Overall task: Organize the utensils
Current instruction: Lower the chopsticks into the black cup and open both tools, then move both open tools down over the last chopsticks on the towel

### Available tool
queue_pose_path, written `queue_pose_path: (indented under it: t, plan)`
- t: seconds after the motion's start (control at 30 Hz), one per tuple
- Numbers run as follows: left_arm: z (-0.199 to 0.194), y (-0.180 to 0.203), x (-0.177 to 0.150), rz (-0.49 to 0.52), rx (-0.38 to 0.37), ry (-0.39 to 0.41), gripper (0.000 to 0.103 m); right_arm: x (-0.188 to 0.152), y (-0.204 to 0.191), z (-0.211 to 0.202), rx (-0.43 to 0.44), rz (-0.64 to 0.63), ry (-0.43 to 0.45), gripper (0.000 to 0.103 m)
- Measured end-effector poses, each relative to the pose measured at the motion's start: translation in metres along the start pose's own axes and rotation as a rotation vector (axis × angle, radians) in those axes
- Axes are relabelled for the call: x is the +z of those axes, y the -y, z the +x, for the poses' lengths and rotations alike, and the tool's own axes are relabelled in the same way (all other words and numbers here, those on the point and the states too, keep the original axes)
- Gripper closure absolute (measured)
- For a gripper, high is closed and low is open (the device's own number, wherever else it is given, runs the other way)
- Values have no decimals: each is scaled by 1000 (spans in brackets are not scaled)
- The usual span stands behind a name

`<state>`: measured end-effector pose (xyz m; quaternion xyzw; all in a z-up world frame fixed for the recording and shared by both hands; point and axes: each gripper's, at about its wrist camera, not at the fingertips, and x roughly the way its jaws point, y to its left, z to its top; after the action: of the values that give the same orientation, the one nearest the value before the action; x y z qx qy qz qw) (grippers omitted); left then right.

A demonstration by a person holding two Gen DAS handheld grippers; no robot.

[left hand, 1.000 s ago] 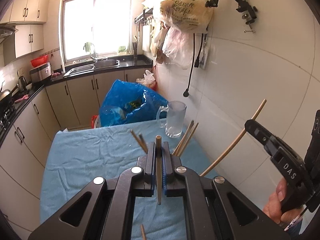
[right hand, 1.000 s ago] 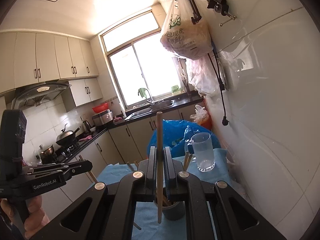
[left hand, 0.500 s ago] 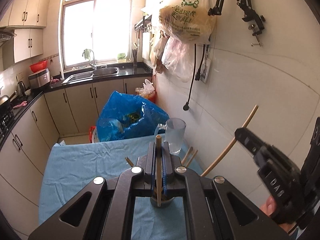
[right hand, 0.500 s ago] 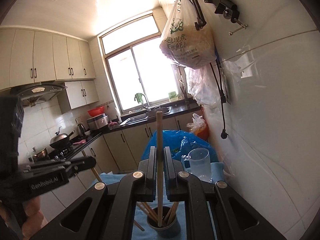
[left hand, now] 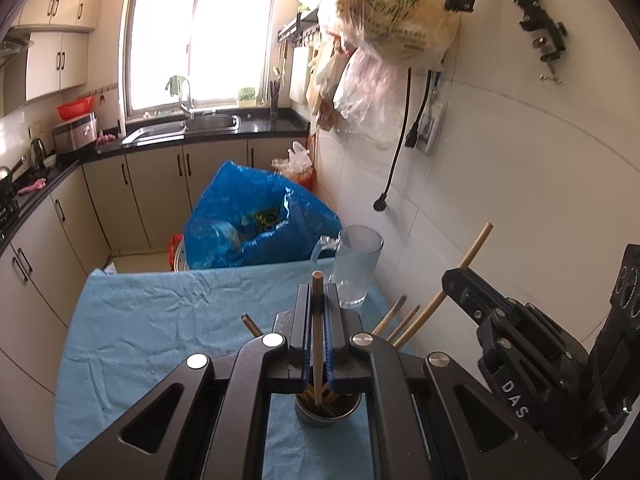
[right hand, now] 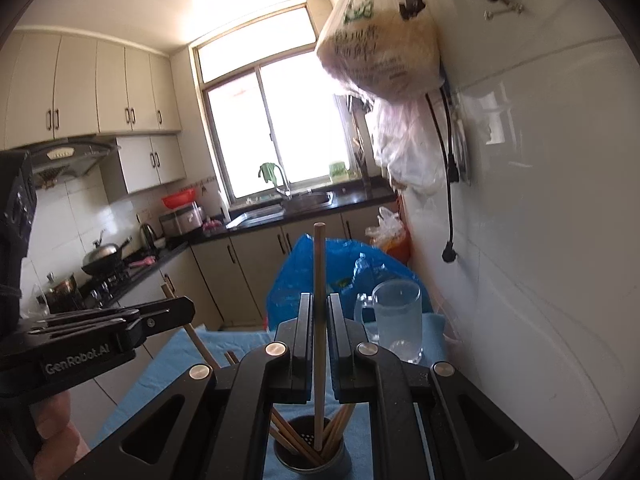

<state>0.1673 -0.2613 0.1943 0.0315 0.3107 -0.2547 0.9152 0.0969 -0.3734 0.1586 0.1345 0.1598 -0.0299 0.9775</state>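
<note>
Both tools hang over the dark round holder that stands on the blue cloth covering the bench, and each one pinches a single wooden chopstick upright. The left tool has its jaws closed narrow on a chopstick whose lower tip sits inside the mouth of the holder, among the sticks already leaning there. The right tool grips a longer-showing chopstick the same way, jaws tight against its sides, and its lower end also reaches down into the holder, where several other chopsticks fan out against the rim. From the left tool's camera the right tool's black body shows low on the right, with its chopstick slanting up past it toward the tiled wall. A frosted glass mug stands on the cloth just beyond the holder, near the wall, and a blue plastic bag bulges behind the far edge of the bench.
</note>
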Motion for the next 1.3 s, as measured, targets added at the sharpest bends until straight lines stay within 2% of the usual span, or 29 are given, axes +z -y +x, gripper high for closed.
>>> queue_pose_path:
  t: [0.23, 0.53, 0.57, 0.6, 0.63, 0.67, 0.7, 1.0, 1.17, 1.3]
  plan:
    - [14, -8, -16, 0, 4, -41, 98, -23, 1, 21, -14, -21, -69, 95]
    - [17, -14, -25, -17, 9, -68, 97, -31, 5, 28, -17, -11, -113, 95]
    - [17, -15, -25, -20, 6, -71, 96, -31, 4, 28, -15, -9, -116, 95]
    - [17, -16, -25, -24, 4, -73, 90, -31, 5, 28, -13, -7, -119, 95]
    - [16, -16, -25, -27, 4, -72, 80, -31, 5, 27, -12, -5, -120, 94]
    - [14, -17, -25, -30, 7, -63, 77, -29, 4, 26, -12, -6, -120, 93]
    - [11, -18, -25, -31, 11, -52, 74, -28, 4, 24, -11, -7, -117, 92]
    - [-33, -28, -23, -46, -9, 16, 74, -17, 3, -14, -5, 8, -38, 91]
    - [-67, -40, -31, -57, -11, 58, 71, -16, -4, -49, 34, 23, 4, 85]
    - [-87, -51, -43, -63, 1, 69, 70, -26, -15, -70, 66, 27, 2, 84]
